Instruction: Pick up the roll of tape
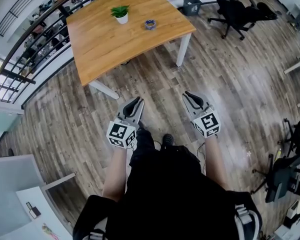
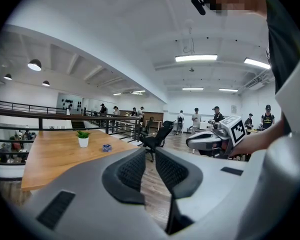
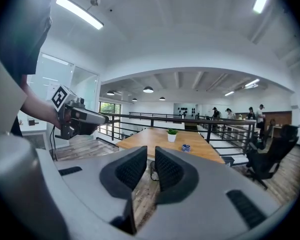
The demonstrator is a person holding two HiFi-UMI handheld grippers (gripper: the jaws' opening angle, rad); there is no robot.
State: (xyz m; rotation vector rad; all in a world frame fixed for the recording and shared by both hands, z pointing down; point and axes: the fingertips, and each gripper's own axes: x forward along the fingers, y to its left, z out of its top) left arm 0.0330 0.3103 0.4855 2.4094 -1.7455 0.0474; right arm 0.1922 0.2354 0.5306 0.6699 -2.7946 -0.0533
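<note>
The roll of tape (image 1: 150, 24) is a small blue ring lying flat on the wooden table (image 1: 105, 49), right of a potted plant (image 1: 121, 13). It shows far off in the left gripper view as the tape (image 2: 106, 147) and in the right gripper view as the tape (image 3: 185, 147). My left gripper (image 1: 137, 102) and right gripper (image 1: 188, 95) are held side by side over the wood floor, well short of the table and pointing toward it. The left gripper (image 2: 150, 153) and the right gripper (image 3: 151, 153) each show a narrow gap between the jaws, with nothing in it.
A black railing (image 1: 35, 31) runs behind the table. Black office chairs (image 1: 237, 11) and a dark bin (image 1: 192, 5) stand to the table's right, another chair (image 1: 280, 176) at the lower right. Several people stand far off by desks (image 2: 197, 119).
</note>
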